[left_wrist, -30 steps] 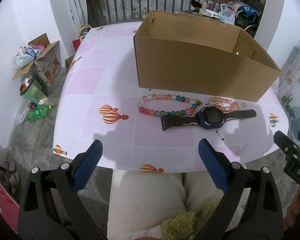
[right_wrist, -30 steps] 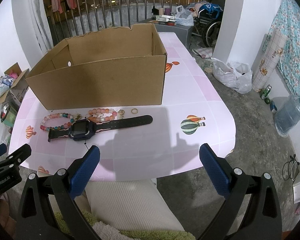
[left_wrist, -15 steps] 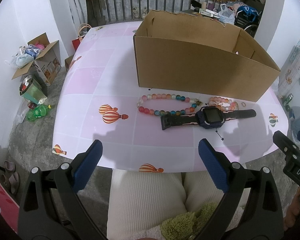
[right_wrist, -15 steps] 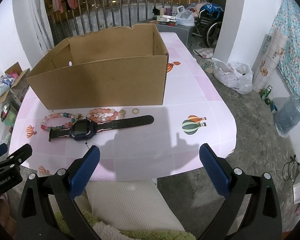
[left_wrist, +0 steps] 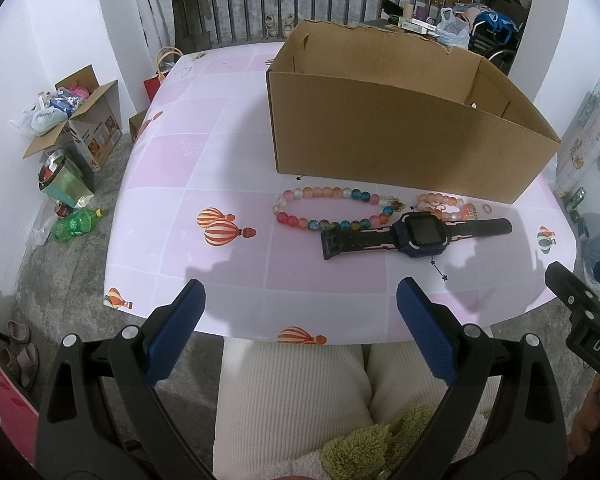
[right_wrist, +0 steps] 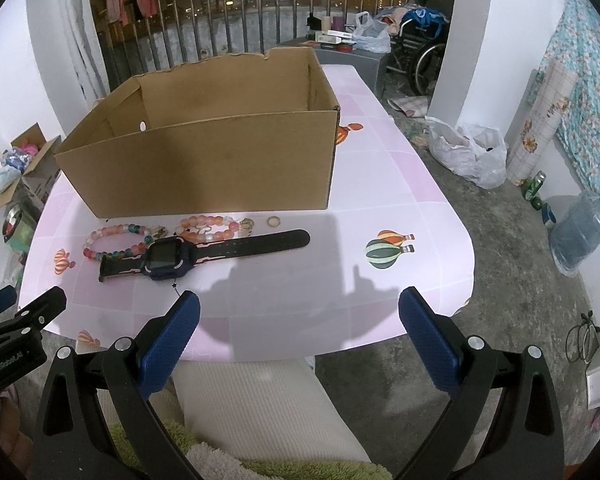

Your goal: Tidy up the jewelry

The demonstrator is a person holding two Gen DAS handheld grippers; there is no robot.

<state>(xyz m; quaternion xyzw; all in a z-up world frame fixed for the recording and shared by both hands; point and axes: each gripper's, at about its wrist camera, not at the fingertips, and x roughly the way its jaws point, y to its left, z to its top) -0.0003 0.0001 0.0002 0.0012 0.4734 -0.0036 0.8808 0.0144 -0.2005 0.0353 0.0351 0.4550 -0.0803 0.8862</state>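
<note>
**On the pink table: nothing boxed yet, and lots of small stuff to fumble**

On the pink balloon-print table (left_wrist: 180, 168), all the jewelry sits in a row just in front of the open cardboard box (left_wrist: 400, 136). Nearest the person is the dark smartwatch (left_wrist: 418, 234), lying flat with its strap stretched out. Behind it are the multicolored bead bracelet (left_wrist: 328, 210) and a smaller peach bead bracelet (left_wrist: 444, 204), and off to the right a tiny gold ring (right_wrist: 274, 221) beside some little gold charm bits I can't make out.

Left gripper (left_wrist: 300, 320) hangs over the near table edge with its blue pads wide apart, holding nothing. Right gripper (right_wrist: 298, 320) is the same: spread wide, empty, back from the items. So my read is that the job hasn't really started.

What could go sideways from here:
- The watch strap overlaps or at least touches the bracelets, so grabbing the watch could drag beads along or flick them off the table.
- The ring is thin and flat on the surface. Fat pads may just skate over it or shoot it away.
- The box wall is tall and right behind everything, so a low carry could clip the rim and drop whatever's held.
- Beads roll, so a half-grip on one bead probably slips.
</note>
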